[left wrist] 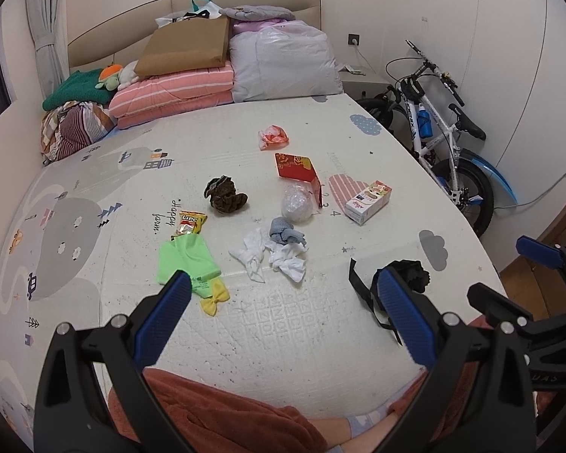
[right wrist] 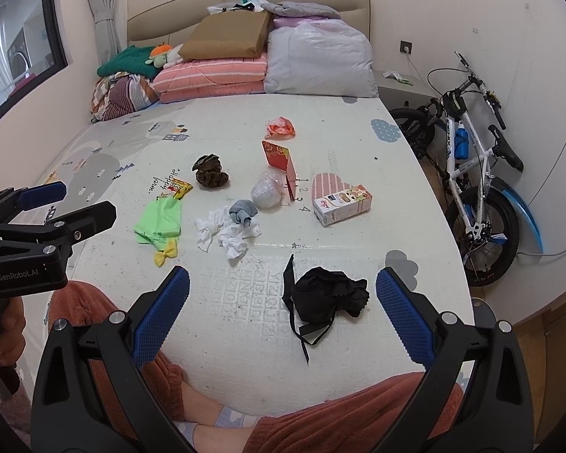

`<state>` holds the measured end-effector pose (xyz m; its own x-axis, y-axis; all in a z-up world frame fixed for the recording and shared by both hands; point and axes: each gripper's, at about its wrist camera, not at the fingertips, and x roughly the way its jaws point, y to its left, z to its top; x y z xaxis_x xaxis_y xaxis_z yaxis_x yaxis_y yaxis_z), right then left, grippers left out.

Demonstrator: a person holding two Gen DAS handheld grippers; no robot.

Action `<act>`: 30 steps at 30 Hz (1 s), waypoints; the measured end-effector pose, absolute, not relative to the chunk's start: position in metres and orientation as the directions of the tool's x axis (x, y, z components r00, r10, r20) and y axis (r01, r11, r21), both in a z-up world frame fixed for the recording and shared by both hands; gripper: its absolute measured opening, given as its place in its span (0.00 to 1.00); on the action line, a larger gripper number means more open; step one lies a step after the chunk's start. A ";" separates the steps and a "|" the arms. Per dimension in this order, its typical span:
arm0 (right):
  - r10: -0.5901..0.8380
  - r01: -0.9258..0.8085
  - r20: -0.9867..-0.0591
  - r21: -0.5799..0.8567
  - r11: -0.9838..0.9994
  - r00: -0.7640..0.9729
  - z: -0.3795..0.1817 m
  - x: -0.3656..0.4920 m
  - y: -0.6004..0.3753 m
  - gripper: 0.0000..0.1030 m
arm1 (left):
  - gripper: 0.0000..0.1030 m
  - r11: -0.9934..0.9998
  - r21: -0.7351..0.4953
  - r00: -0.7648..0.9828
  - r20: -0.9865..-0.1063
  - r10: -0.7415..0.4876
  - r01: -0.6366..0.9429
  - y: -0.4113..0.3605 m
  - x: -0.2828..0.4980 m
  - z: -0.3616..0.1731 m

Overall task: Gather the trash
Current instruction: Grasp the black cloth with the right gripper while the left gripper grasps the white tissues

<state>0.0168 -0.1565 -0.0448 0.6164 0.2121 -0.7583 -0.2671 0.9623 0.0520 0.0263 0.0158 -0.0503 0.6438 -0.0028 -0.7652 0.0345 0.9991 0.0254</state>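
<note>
Litter lies scattered on the bed's play mat (left wrist: 320, 317): a yellow snack wrapper (left wrist: 190, 223), a crumpled clear plastic ball (left wrist: 297, 204), a red-and-white wrapper (left wrist: 272, 136), a red folded card (left wrist: 300, 173), a small carton (left wrist: 368, 201) and white tissues (left wrist: 271, 256). A green bag (left wrist: 185, 264), a brown scrunchie (left wrist: 225, 195), a grey sock (left wrist: 285, 231) and a black cloth (right wrist: 326, 298) lie among them. My left gripper (left wrist: 283, 290) hangs open above the mat's near part. My right gripper (right wrist: 283, 290) is open too, the black cloth just beyond its fingers.
Folded pink quilts (left wrist: 173, 94), a pillow (left wrist: 283, 64), a brown paper bag (left wrist: 185, 49) and clothes are piled at the headboard. A white bicycle (left wrist: 441, 124) leans on the wall at the right. A person's legs in rust-coloured fabric (right wrist: 339, 419) are at the near edge.
</note>
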 end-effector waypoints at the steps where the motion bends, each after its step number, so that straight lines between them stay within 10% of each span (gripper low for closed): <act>1: 0.210 -0.262 -0.763 0.056 0.963 0.611 -0.049 0.018 -0.158 0.93 | 0.96 0.999 0.023 0.636 -0.771 -0.007 0.038 0.015 0.029 -0.052; 30: 0.084 -0.062 -0.914 0.064 0.996 0.398 -0.248 0.127 -0.174 0.93 | 0.96 0.998 -0.049 0.405 -0.913 -0.055 0.025 0.015 0.164 -0.242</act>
<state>0.1270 -0.1742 -0.2479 0.3980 0.0836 -0.9136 -0.0617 0.9960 0.0643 0.1640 0.0151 -0.2423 0.4047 -0.0548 -0.9128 0.0251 0.9985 -0.0488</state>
